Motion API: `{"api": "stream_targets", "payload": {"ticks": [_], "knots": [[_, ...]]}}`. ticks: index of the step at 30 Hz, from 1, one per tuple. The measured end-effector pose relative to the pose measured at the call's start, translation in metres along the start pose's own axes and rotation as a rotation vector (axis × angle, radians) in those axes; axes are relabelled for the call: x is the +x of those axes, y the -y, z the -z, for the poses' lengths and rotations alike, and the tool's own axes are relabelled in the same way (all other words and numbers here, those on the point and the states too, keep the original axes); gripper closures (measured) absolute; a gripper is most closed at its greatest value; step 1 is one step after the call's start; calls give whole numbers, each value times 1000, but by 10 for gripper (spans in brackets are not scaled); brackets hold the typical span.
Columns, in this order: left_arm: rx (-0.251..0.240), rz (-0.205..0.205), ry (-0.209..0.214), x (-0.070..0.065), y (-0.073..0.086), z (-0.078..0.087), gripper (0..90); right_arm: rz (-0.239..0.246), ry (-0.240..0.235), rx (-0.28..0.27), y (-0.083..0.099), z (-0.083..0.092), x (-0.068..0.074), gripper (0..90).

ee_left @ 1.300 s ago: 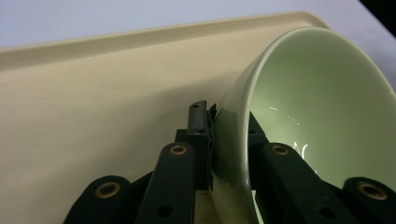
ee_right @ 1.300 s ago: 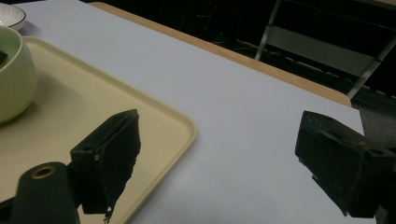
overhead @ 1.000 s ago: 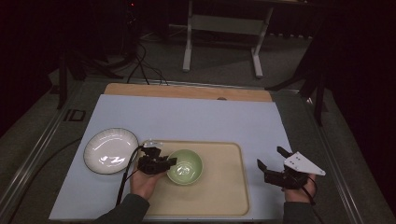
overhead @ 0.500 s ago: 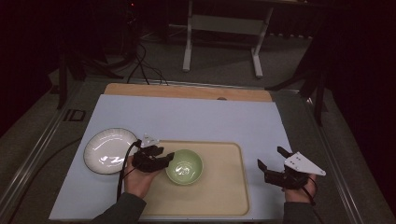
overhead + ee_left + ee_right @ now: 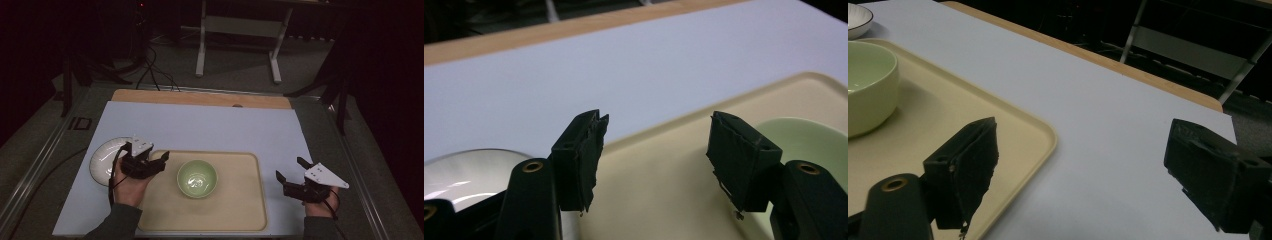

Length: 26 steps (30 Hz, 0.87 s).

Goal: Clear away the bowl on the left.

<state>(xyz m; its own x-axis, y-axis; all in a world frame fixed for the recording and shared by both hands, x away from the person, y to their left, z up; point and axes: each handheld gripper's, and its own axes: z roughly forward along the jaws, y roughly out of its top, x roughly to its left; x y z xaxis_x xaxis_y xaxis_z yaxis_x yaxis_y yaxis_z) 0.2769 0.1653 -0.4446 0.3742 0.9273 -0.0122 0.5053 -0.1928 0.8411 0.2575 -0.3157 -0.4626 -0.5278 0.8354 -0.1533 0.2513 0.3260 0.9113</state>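
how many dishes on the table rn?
2: a green bowl on the tray, and a white plate on the mat left of the tray, partly behind the left hand-held gripper.

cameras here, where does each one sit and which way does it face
High view: above the person's side, facing forward and down on the tray; both forearms, left gripper, right gripper show.
Left gripper view: rides that gripper, jaws apart, facing the tray edge.
Right gripper view: past open jaws, facing the tray corner.
All share the green bowl and white plate.
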Motion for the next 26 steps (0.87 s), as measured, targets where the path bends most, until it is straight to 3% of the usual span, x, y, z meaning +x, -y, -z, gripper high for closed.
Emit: {"api": "stream_targets", "payload": {"ticks": [8,10,17,22,26], "knots": [[-54,23,-64,29,-2,22,288,-1,2,-2,0,1,0,136],[-69,30,-99,42,1,31,268,-3,4,-4,0,1,0,136],[-114,113,-118,71,14,45,247,-7,6,-7,0,1,-1,136],[-151,150,-123,82,23,47,249,-20,11,-9,1,2,-3,136],[-163,158,-131,84,26,48,253,-26,12,-13,2,2,-3,135]]}}
